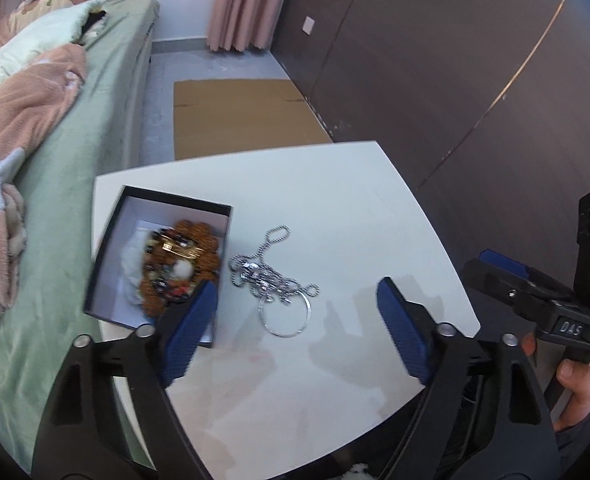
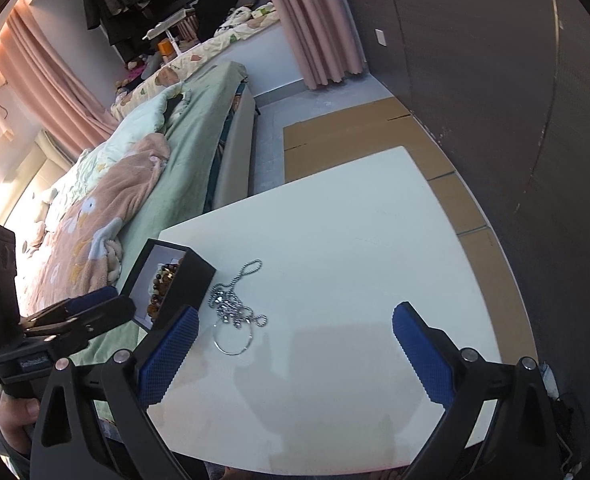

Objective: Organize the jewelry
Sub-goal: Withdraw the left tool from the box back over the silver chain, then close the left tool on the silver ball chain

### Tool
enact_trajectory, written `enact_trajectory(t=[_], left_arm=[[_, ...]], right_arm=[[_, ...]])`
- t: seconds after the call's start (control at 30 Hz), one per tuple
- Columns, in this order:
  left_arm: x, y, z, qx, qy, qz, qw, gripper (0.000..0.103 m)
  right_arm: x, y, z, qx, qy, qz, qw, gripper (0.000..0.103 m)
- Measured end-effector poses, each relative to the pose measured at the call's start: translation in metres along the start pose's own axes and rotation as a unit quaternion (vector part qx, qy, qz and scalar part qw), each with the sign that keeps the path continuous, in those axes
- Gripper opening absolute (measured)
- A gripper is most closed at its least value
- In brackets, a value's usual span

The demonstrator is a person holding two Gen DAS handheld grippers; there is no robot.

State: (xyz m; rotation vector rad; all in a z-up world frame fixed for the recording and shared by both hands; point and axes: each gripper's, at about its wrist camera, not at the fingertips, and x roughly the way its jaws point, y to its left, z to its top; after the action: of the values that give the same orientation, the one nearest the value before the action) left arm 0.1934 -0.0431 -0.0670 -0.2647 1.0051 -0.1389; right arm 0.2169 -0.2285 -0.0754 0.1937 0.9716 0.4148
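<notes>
A black open box (image 1: 107, 256) sits at the left edge of the white table (image 1: 335, 208) and holds brown beaded bracelets (image 1: 179, 268). A silver ball chain with a ring (image 1: 271, 280) lies on the table just right of the box. My left gripper (image 1: 299, 328) is open and empty, above the table near the chain. In the right wrist view the box (image 2: 183, 284), the beads (image 2: 163, 284) and the chain (image 2: 235, 312) show at left. My right gripper (image 2: 295, 352) is open and empty, hovering over the table to the right of the chain.
A bed with green sheet (image 1: 75, 184) and pink blanket (image 1: 15, 120) borders the table's left side. Flattened cardboard (image 1: 243, 116) lies on the floor beyond the table. A dark wall (image 1: 475, 60) stands at right. The right gripper's body (image 1: 555, 300) shows at the table's right edge.
</notes>
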Motion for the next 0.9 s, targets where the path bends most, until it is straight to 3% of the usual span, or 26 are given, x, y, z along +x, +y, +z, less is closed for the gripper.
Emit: enact_trajectory(t=[0.17, 0.4, 0.9], left_arm=[[0.024, -0.008, 0.003, -0.014, 0.027, 0.000, 0.9995, 0.059], [0.053, -0.020, 0.004, -0.015, 0.049, 0.040, 0.9979, 0.045], [0.108, -0.029, -0.006, 0.019, 0.078, 0.136, 0.9874, 0.044]], right_arm=[[-0.005, -0.016, -0.001, 0.012, 0.000, 0.001, 1.000, 0.095], [-0.004, -0.030, 0.000, 0.021, 0.004, 0.010, 1.000, 0.095], [-0.013, -0.053, 0.000, 0.033, -0.002, 0.023, 0.999, 0.095]])
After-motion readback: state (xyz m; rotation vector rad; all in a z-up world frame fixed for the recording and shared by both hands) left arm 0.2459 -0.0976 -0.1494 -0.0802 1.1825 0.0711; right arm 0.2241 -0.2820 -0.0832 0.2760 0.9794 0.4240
